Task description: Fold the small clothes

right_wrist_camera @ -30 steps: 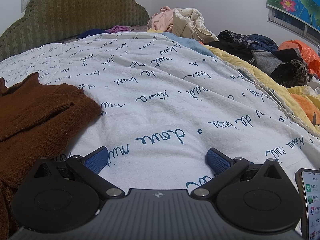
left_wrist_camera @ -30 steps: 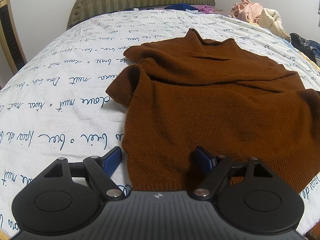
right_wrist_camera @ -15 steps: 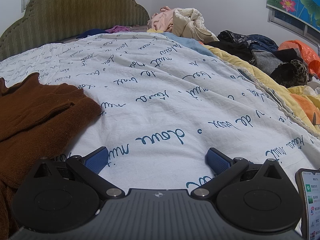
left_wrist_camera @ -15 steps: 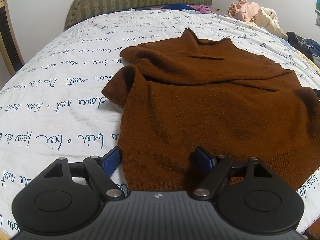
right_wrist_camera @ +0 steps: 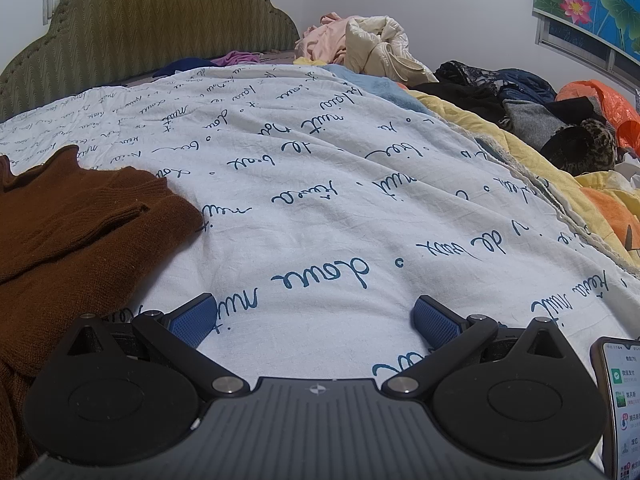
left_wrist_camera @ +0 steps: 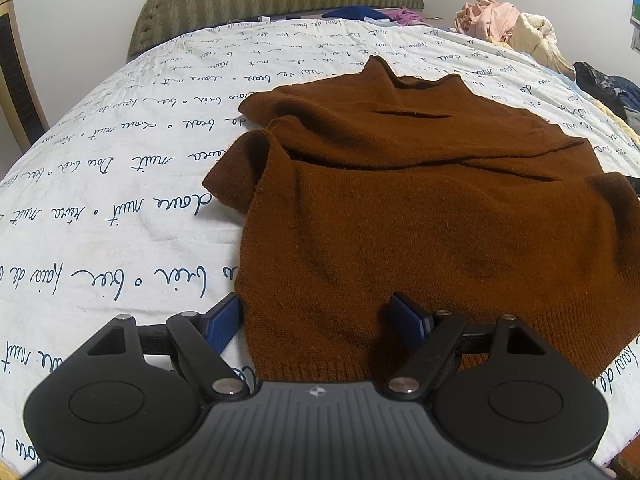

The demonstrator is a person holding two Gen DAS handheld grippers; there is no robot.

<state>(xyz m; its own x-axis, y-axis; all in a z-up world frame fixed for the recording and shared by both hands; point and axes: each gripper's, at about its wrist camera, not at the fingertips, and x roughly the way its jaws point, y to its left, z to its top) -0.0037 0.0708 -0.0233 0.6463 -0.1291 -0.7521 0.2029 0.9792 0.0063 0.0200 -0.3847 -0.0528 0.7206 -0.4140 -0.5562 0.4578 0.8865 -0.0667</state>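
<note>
Left claw point(left_wrist_camera: 316, 316) wide over brown sweater point(left_wrist_camera: 420, 208) hem at 6 o'clock; may pinch only 1 layer. Right claw point(right_wrist_camera: 316, 316) wide, over bed point(right_wrist_camera: 340, 200), gripping nothing.

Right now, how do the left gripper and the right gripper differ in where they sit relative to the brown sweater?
The left gripper straddles the near left corner of the brown sweater, one finger on the knit and one just off its left edge; the right gripper is over bare printed quilt. The sweater fills the left gripper's view but lies only at the left edge of the right gripper's view. A phone shows beside the right gripper only. Both are open and hold nothing.
</note>
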